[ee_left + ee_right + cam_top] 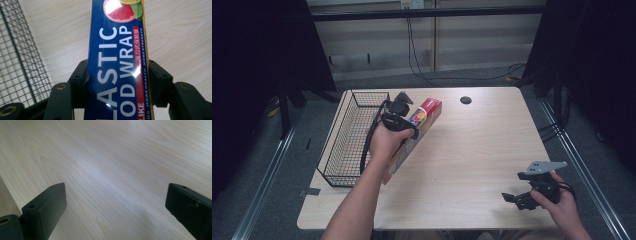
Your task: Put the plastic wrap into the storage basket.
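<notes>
The left gripper [404,116] squeezes the long box [117,72]; the basket [343,145] sits just left. The right gripper [519,199] is wide apart.

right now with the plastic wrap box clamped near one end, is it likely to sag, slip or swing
The plastic wrap box looks like stiff cardboard with straight edges, so it probably won't sag. Its glossy faces could slip between the left hand-held gripper pads. Long and held off-centre, it may pivot or swing on the way to the wire basket.
</notes>
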Available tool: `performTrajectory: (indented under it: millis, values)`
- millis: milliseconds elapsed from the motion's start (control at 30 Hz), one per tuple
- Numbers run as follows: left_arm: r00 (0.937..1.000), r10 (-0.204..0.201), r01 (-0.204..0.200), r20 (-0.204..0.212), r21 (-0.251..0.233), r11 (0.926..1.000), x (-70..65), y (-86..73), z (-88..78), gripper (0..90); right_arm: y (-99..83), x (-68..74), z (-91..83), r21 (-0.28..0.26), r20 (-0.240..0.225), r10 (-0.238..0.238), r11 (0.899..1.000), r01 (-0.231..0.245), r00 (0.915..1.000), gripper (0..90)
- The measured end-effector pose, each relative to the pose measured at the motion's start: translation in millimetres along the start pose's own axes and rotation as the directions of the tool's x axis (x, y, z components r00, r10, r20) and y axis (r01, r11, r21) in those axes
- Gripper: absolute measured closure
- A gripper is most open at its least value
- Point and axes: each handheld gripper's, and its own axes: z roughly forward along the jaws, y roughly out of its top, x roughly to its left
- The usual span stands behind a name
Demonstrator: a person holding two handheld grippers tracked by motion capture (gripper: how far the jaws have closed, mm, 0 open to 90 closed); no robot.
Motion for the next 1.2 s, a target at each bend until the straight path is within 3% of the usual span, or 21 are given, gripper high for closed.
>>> performTrajectory:
  millis: [300, 367, 433, 500, 633, 700, 767, 800, 1200]
  values:
    - [0.9990, -0.043, 0.043, -0.013, -0.022, 0.9988, 8.6, -3.3, -8.5, 44.1, 0.9, 0.4, 0.1, 0.000, 0.000, 0.000, 1.000, 0.000, 1.0000, 3.2]
    - [0.9997, -0.016, 0.016, -0.020, -0.019, 0.9997, 11.8, -3.0, -11.3, 44.2, 1.5, 0.4, 0.5, -0.001, 0.000, -0.001, 1.000, 0.001, 1.0000, 3.2]
    - [0.9983, -0.054, 0.054, -0.021, -0.027, 0.9982, 11.5, -3.8, -12.9, 44.1, 2.0, 0.5, 1.0, -0.001, 0.001, -0.004, 1.000, 0.004, 1.0000, 3.2]
    - [0.9992, -0.033, 0.032, -0.025, -0.028, 0.9991, 15.2, -3.9, -15.6, 44.1, 2.5, 0.6, 1.2, 0.003, -0.002, 0.002, 1.000, -0.002, 1.0000, 3.2]
    - [0.9982, -0.053, 0.052, -0.026, -0.036, 0.9980, 19.4, -6.2, -20.2, 44.1, 3.8, 0.1, 3.0, -0.005, -0.005, -0.001, 1.000, 0.001, 1.0000, 3.2]
    - [0.9959, -0.085, 0.083, -0.032, -0.042, 0.9956, 19.8, -7.7, -22.0, 44.1, 4.2, 0.1, 3.0, 0.001, -0.002, -0.001, 1.000, 0.001, 1.0000, 3.2]
    - [0.9969, -0.069, 0.068, -0.037, -0.035, 0.9971, 22.7, -8.5, -24.5, 44.1, 5.0, 0.1, 4.2, -0.006, -0.009, -0.006, 1.000, 0.006, 0.9999, 3.1]
    - [0.9954, -0.088, 0.086, -0.038, -0.044, 0.9953, 22.9, -9.5, -24.8, 44.1, 5.4, 0.9, 4.1, -0.001, -0.008, 0.001, 1.000, -0.001, 1.0000, 3.2]
    - [0.9920, -0.116, 0.114, -0.049, -0.047, 0.9924, 34.9, -16.1, -33.6, 44.1, 7.9, 1.6, 6.9, 0.000, -0.007, -0.019, 1.000, 0.019, 0.9998, 3.1]
